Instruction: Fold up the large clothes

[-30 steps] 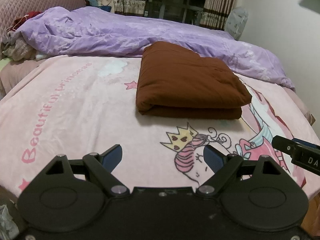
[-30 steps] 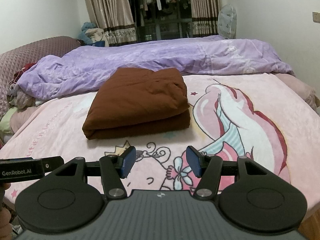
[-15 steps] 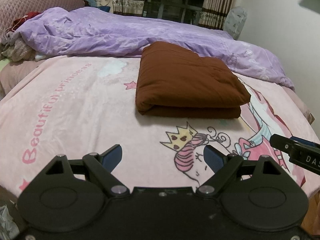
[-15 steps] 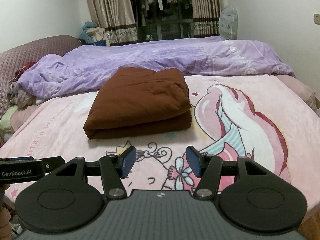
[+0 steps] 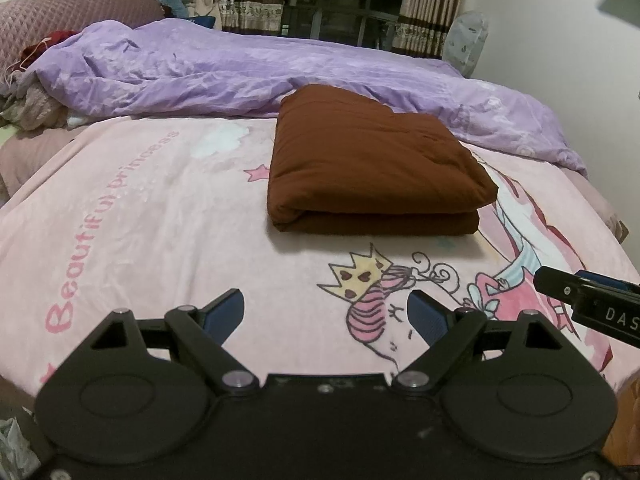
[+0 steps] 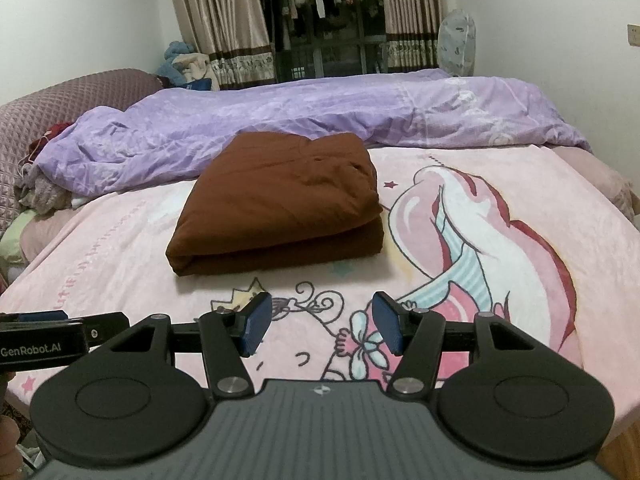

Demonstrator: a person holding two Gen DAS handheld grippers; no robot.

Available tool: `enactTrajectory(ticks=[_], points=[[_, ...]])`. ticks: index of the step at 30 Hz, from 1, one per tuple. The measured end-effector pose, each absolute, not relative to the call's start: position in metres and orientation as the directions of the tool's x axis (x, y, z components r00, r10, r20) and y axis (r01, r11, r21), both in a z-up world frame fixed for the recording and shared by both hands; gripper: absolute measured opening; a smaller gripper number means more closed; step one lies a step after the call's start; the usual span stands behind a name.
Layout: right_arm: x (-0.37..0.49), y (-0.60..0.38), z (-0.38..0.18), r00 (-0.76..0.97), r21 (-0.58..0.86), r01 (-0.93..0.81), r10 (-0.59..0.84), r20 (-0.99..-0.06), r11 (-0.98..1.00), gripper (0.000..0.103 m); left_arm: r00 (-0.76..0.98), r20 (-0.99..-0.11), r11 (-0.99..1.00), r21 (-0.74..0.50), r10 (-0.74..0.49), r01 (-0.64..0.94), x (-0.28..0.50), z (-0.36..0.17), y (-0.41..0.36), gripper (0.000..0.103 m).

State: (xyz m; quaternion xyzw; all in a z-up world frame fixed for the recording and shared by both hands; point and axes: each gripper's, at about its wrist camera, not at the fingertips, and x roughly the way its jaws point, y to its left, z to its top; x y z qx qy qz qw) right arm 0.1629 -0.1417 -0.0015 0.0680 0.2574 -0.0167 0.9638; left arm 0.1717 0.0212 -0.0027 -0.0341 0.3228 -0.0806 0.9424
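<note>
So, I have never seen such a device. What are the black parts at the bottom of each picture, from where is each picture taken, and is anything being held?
There is no robot here. A person holds a hand tool in each hand, and each tool ends in a two-finger claw with blue pads. A small wide-angle camera sits on each tool and looks forward along the fingers, so the black parts at the bottom are the tool itself.

One picture comes from the left claw, the other from the right claw. In each view the other tool pokes in at the side.

Both look across a bed covered by a pink cartoon blanket. On it lies a brown garment, already folded into a thick rectangle. Behind it is a crumpled purple duvet.

Nothing is held: both claws are open and empty, short of the garment.
</note>
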Motion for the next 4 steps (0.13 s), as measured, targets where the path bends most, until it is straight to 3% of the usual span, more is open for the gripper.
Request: enactTrajectory(ticks=[4], points=[[0.1629, -0.1415, -0.0014, 0.867, 0.123, 0.068, 0.002, -0.499, 0.99, 0.068, 0.776, -0.606, 0.984, -0.117, -0.176, 0.132, 0.1725, -0.0029, 0.0212, 0.091]])
